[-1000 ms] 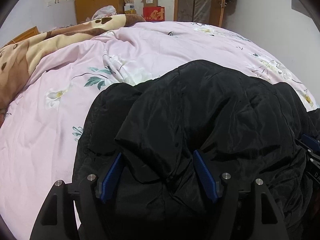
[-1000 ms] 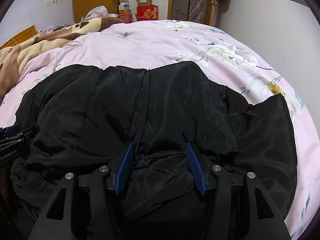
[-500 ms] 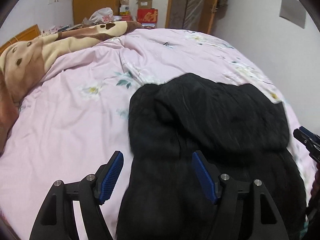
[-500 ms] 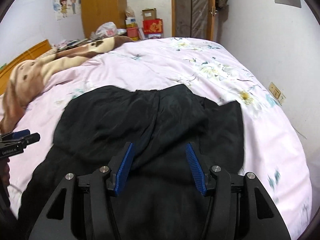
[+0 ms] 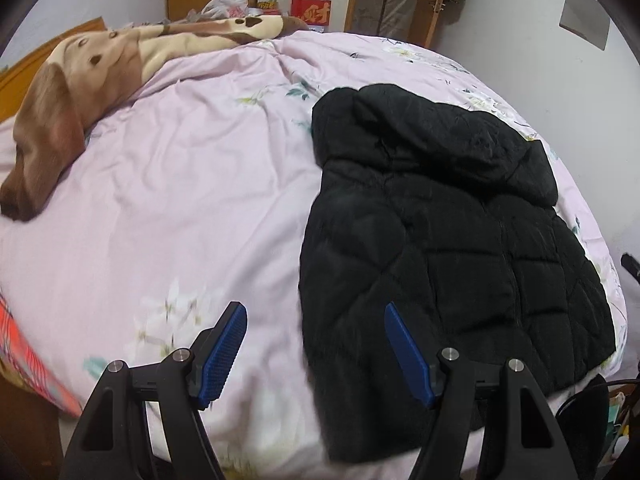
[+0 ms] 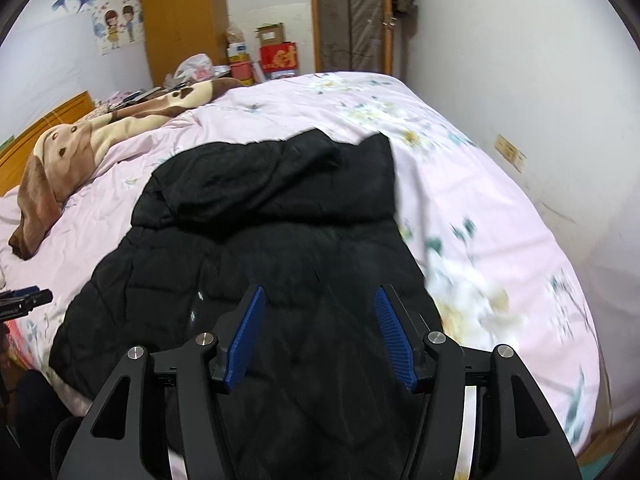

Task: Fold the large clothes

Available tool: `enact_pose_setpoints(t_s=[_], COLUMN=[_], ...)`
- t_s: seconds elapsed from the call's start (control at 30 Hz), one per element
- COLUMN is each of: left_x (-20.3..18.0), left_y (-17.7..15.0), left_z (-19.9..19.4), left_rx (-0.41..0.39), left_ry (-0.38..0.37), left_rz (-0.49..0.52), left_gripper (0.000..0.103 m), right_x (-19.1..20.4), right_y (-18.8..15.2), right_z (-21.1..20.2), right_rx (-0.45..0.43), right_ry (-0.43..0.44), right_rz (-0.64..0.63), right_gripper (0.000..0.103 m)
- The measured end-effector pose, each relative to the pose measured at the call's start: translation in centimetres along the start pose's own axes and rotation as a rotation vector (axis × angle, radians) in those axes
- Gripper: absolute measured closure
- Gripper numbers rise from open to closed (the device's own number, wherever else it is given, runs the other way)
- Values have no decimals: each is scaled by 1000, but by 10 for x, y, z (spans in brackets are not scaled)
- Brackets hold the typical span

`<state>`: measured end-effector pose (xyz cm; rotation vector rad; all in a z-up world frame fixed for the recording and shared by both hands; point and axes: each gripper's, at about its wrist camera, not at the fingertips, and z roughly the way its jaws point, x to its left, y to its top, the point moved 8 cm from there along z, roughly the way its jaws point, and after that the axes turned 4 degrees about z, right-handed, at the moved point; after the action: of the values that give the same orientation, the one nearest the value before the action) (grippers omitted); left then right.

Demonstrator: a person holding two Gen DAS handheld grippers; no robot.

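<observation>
A black quilted hooded jacket lies flat on the pink floral bed cover, hood at the far end, hem hanging over the near edge. It also shows in the right wrist view. My left gripper is open and empty, held above the jacket's left edge and the bed cover. My right gripper is open and empty, held above the jacket's lower right part. The left gripper's tip shows at the left edge of the right wrist view.
A brown and cream blanket lies along the far left of the bed. A wooden wardrobe, boxes and bags stand beyond the bed. A white wall runs close along the right side. A red patterned cloth sits at the near left corner.
Both grippers have let go of the jacket and pulled back and up from it. The jacket now lies spread flat with the hood folded over its top.
</observation>
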<state>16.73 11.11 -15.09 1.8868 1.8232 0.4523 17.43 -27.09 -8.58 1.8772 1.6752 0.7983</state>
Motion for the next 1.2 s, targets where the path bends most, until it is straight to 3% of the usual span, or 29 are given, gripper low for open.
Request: enact_pose_setpoints(t_s=[0.33,0.47,0.73,0.8,0.9,0.93,1.03,1.1,1.2], left_x=[-5,-17,-28,-33,-37,-38,-37,-36,-36], left_y=[-59,-70,-80,-82,-79,-78,-76,-75,-74], left_z=[10,20,35,35,29,26,18,13,6], left_rx=[73,101,127,129,105,99,83,73,59], left_ry=[-20,-80,-89,-101,-95,-97,-97,-101,-113], left_rz=[-36,-50,-78,-69,-58,-56,-67,-71,-75], left_gripper=[32,32,32,46,53,55,64,72,78], right_x=[-57,-78,-82,-80,-76,-74,-63,-60,-55], right_y=[-70,-97,-127,-129,-127,-128,-131,-130,-127], right_z=[-36,-32,-7,-4,-4,-4,-1,0,-7], right_rx=[28,68,163,176,174,177,211,213,195], right_ry=[-80,-104,-71,-65,-51,-44,-7,-30,-27], right_rz=[103,170,199,203,204,204,222,207,182], right_gripper=[35,34,32,32,32,33,58,60,79])
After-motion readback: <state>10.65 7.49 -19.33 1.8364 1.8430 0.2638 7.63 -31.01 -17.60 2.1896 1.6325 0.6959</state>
